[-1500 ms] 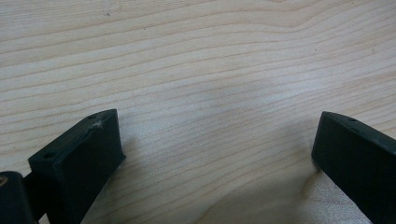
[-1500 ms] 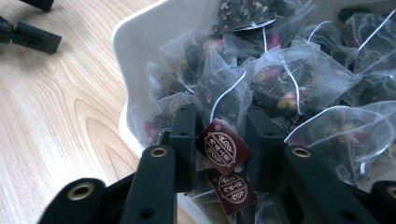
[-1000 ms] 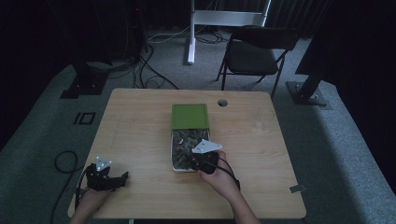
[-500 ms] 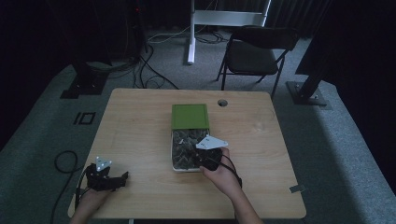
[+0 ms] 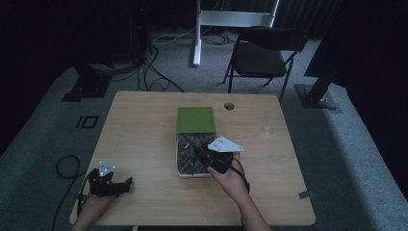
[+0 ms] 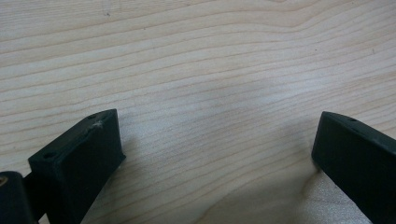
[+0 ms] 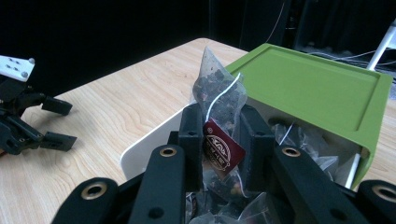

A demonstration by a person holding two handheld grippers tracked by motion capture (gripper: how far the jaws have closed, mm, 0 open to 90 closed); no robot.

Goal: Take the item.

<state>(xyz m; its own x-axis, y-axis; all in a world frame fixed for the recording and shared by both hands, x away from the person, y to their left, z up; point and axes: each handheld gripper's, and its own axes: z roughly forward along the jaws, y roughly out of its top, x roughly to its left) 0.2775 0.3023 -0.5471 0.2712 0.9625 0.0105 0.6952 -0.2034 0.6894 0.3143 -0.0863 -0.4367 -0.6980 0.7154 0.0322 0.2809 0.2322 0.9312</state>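
Right gripper (image 7: pixel 218 135) clamped on a pyramid tea bag (image 7: pixel 218 95), lifted just above the white box (image 5: pixel 179 171) of tea bags mid-table (image 5: pixel 144 120), green lid (image 5: pixel 195 120) slid back. Left gripper (image 5: pixel 126 185) resting wide open, empty, near the table's front left corner.

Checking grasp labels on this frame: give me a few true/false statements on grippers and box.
1. The right gripper is shut on a tea bag. True.
2. The left gripper is shut on a tea bag. False: its jaws stand wide apart over bare table.
3. The green lid fully covers the box. False: it is slid back, tea bags exposed.
4. The tea bag carries a dark red tag. True.
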